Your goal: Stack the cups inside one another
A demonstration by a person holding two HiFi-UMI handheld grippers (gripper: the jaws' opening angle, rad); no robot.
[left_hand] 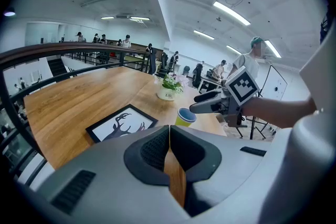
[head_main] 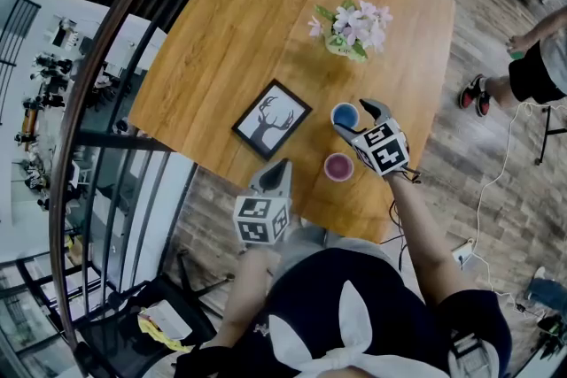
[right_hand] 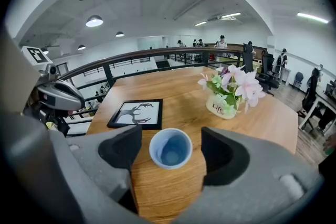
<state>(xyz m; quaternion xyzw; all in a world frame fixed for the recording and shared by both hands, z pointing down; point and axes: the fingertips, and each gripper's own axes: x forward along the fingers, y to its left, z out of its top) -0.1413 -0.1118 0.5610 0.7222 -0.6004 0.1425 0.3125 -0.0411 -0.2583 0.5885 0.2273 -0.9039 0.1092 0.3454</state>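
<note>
At the near edge of the desk (head_main: 230, 40), the left gripper (head_main: 282, 165) hangs with its jaws pressed together and nothing between them. The left gripper view shows only a strip of bare wood past the closed tips. To its right, close to the same edge, stands the pink cup (head_main: 338, 165). It is upright with its mouth up, and neither gripper touches it.

Just beyond the pink cup, the right gripper (head_main: 354, 119) reaches in from the near right with its jaws spread wide. The blue cup (head_main: 345, 115) stands upright on the desk between them. In the right gripper view it is centred in the gap with wood visible on both sides, so neither jaw touches it.

Judgement for the coming move:
- The blue cup lies straight ahead, inside the open jaws, with its axis vertical. Closing the jaws should grip its wall across the width.
- The pink cup lies on the near side of the blue cup, slightly left, so the carry would be short and toward the person.
- The right gripper is the nearer one to both cups. The left gripper is placed to steady the pink cup.

Farther left lies a picture frame (head_main: 272, 119), flat on the desk. At the far side a flower pot (head_main: 350, 31) stands well apart from both cups.
</note>
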